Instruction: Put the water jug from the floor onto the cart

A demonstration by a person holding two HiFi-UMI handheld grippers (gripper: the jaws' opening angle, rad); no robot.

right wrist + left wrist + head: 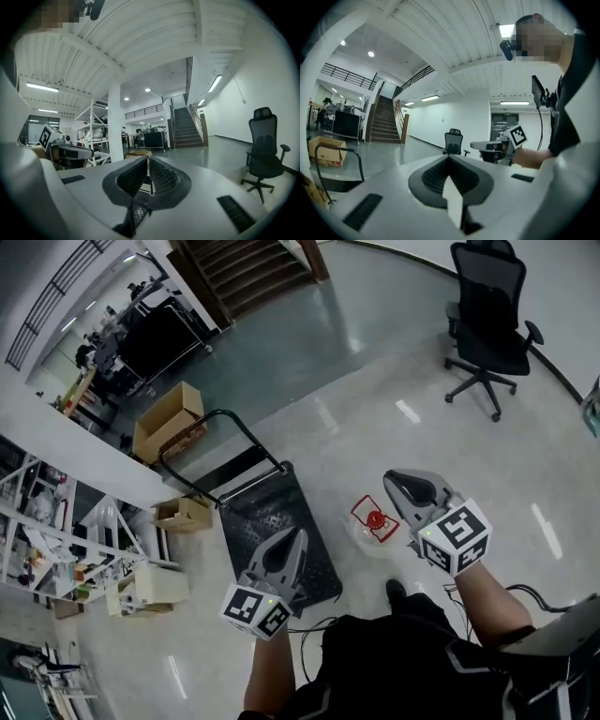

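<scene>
Though empty, 2 claws (299,533) (389,475) shut.

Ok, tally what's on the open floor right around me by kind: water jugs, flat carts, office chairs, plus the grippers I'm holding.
Water jug: 1
Cart: 1
Office chair: 1
Grippers: 2 (left gripper, right gripper)
Total: 5
</scene>
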